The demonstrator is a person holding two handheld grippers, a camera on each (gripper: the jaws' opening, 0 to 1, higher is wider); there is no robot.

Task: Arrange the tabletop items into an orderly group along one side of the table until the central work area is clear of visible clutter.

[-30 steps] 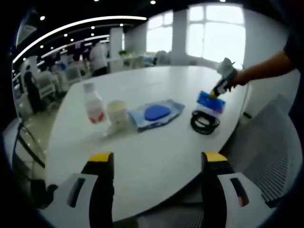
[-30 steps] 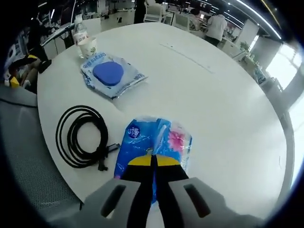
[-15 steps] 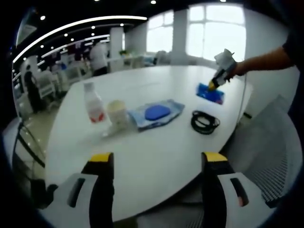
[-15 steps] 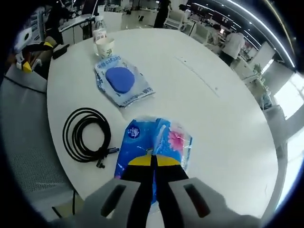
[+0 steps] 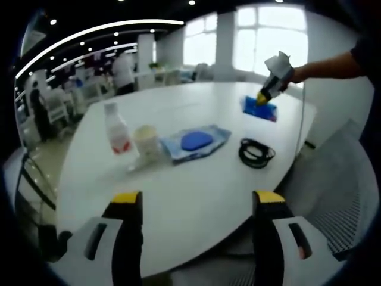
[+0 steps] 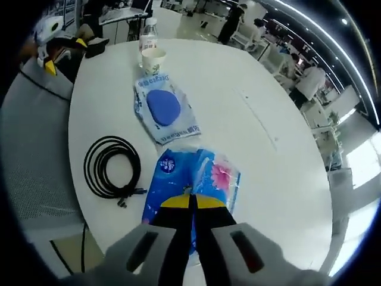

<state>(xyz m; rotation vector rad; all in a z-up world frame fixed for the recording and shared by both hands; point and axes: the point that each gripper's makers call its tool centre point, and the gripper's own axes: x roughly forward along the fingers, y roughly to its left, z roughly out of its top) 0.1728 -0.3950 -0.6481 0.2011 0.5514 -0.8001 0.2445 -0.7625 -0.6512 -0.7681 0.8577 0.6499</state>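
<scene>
1. The white round table is the biggest thing here. Its items lie in a loose row near the edge that is closest to you, and the wide middle and far part is bare. This fits the task, because the group must run along one side.

2. The blue wet-wipes pack lies flat between the cup and the cable, in the middle of the row. It seems a good anchor for the group.

3. The tissue pack, blue with a pink flower print, is in your right gripper. The two jaws are pressed together on its near edge. In the left gripper view the pack hangs above the table, beyond the cable, so it is lifted and not resting. I judge you hold it by the edge so that it can go down flat at the end of the row.

4. The black coiled cable lies near the table edge, just beside the wipes pack and apart from it. A free spot for the tissue pack seems to be beside this coil.

5. The clear bottle with a red label stands upright at the other end of the row, with the paper cup just beside it. Both can tip over, so keep them away from the carried pack.

6. Your left gripper has its jaws spread wide and holds nothing. It stays low at the near table edge, ready to help.
</scene>
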